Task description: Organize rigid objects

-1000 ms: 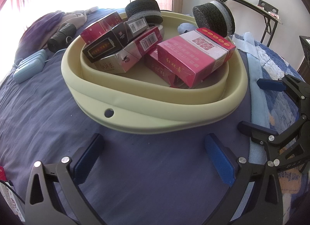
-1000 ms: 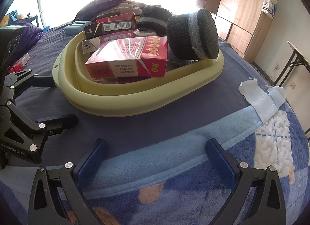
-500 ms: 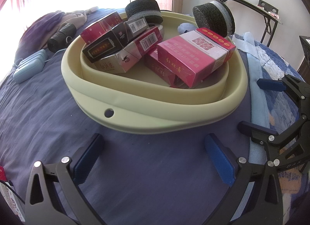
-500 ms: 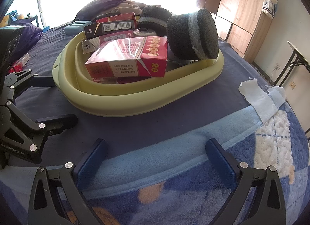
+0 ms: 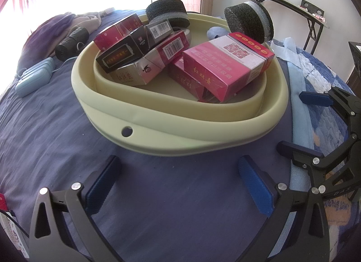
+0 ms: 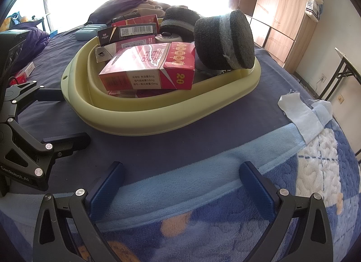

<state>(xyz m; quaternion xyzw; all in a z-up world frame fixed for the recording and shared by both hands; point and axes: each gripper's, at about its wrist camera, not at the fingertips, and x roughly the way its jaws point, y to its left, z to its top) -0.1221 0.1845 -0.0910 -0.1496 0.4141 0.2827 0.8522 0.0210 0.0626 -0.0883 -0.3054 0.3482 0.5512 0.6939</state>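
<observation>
- On a bed with a dark blue cover sits a pale green basin (image 5: 180, 142), heaped with cardboard cartons and two dark foam discs.
- At left, the left gripper (image 5: 178, 183) rests before the basin, its jaws spread wide and empty.
- At centre, the pink carton (image 5: 227, 68) lies tilted on top; it looks light, stiff and smooth, best pinched across its narrow sides.
- At right, the right gripper (image 6: 180, 185) also rests low, jaws apart, holding nothing.

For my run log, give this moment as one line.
left gripper: open, empty | right gripper: open, empty | boxes, sponges: in basin
</observation>
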